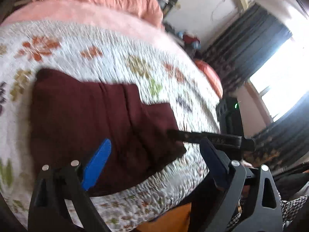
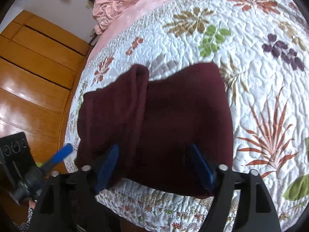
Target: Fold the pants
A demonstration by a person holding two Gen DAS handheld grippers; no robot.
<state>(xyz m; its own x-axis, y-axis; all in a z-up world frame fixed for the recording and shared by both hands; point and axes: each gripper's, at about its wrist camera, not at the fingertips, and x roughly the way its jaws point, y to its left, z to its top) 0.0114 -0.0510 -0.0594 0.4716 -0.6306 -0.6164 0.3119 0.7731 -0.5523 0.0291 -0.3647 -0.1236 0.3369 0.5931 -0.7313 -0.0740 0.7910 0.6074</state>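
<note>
While both claws hang over the near edge of the bed, I see the left gripper [image 1: 156,154] spread wide with nothing between its blue fingers [image 1: 96,166]; its left finger sits over the maroon cloth, its right finger out over the quilt. The view from that wrist is smeared, so I cannot judge whether it touches the fabric.

My right gripper [image 2: 154,162] is likewise wide open and holds nothing. Its two blue pads [image 2: 108,164] straddle the near edge of the pants [image 2: 164,116], which fill the gap between them and run on ahead of the fingertips.

The pants lie folded into a thick dark maroon bundle on the floral quilt [image 2: 260,77], close to the bed's near edge. From the right claw, a thicker rolled ridge of the cloth rises ahead and to the left.

Off to the left of the right claw, low down, the other gripper's blue finger shows above the wooden floor [image 2: 38,77]. Farther ahead, beyond the quilt, a pink blanket [image 2: 119,3] is heaped. To the right of the left claw, dark curtains [image 1: 241,44] frame a bright window.
</note>
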